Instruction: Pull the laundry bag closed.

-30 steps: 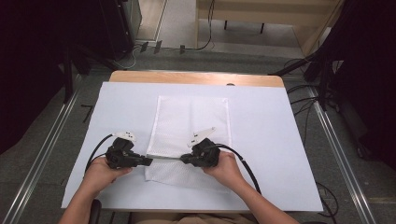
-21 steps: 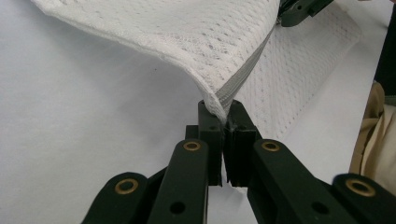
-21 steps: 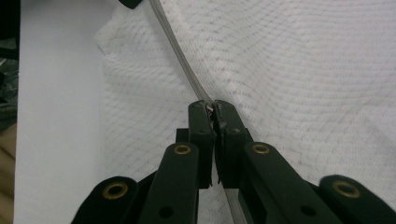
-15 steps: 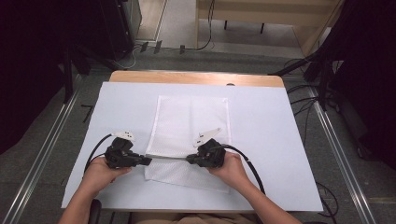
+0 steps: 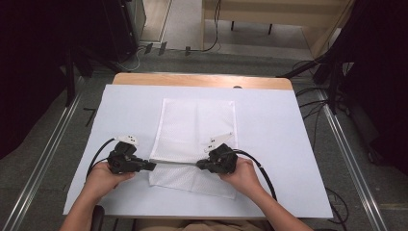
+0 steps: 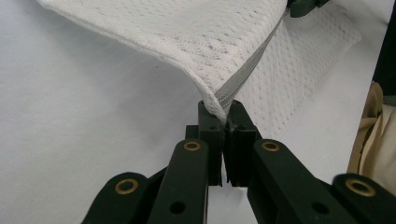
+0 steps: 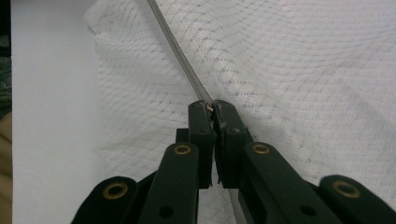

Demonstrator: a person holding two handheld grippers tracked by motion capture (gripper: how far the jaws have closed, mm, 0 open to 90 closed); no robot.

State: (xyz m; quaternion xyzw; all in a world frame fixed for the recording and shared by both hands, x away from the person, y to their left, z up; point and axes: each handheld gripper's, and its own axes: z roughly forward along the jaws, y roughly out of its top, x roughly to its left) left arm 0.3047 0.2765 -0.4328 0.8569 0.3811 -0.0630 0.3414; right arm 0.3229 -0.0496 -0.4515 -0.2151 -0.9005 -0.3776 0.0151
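Desk [image 5: 288, 144], white-covered, carrying all items; the bare surface lies to the outer side of each set of fingers. Mesh laundry bag [image 5: 195, 130], white, flat beyond the fingers, its near portion lifted between them and folded along the zip line. Zipper [image 5: 175, 163], grey, stretched taut in a straight run from one set of fingers to the other. Left gripper [image 5: 144, 166], fingers [image 6: 212, 135] clenched on the bag's corner at the zipper end, mesh bunched just above the tips. Right gripper [image 5: 204, 166], fingers [image 7: 205, 126] clenched on the zipper at what appears to be the slider or pull tab [image 7: 210, 107], a small pale metal piece just visible at the tips; the zipper track runs away ahead of them. Risks, as judged: the tab is small and pinched at the very tips, so a pull along the track may slip it free; mesh lying against the teeth by the right fingers may snag in the slider and jam it; if the left fingers' hold on the thin corner gives, tension is lost and the bag drags across the desk; a hard tug could tear the open weave.
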